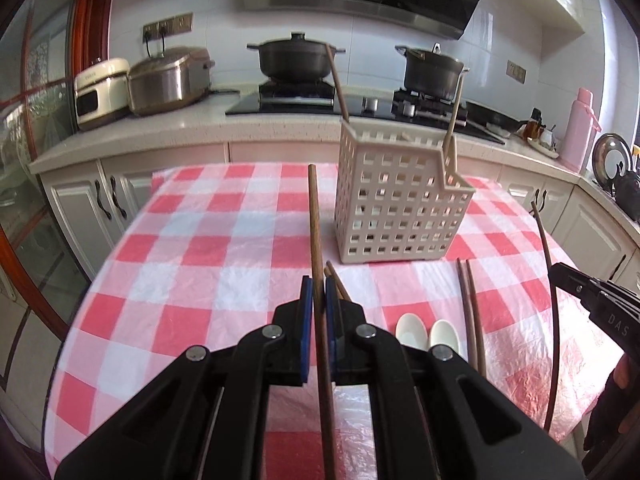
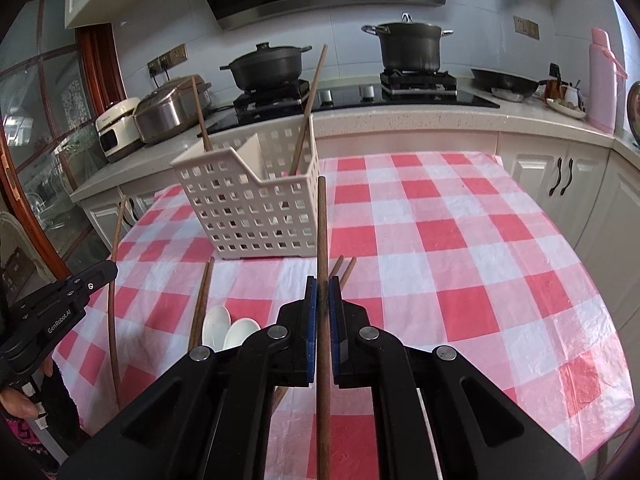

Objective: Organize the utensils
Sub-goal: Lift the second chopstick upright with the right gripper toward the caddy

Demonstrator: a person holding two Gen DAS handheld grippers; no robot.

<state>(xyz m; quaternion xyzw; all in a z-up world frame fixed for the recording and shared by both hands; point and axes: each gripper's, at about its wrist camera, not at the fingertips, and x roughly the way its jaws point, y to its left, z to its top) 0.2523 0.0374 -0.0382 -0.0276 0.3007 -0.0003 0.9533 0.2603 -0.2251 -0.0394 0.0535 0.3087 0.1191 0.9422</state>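
left gripper (image 1: 319, 292): jaws closed on a brown chopstick (image 1: 316, 232), pointing forward and down | right gripper (image 2: 322, 292): jaws closed on its own chopstick (image 2: 322, 224), same tilt | each gripper visible at the edge of the other's view, side by side, apart

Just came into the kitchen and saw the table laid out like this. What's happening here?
A person is sorting utensils with a handheld claw in each hand. The left claw is shut on one brown chopstick, and the right claw is shut on another chopstick, both held above the checked tablecloth. The white basket already holds two chopsticks. Two white spoons and more chopsticks lie on the cloth.
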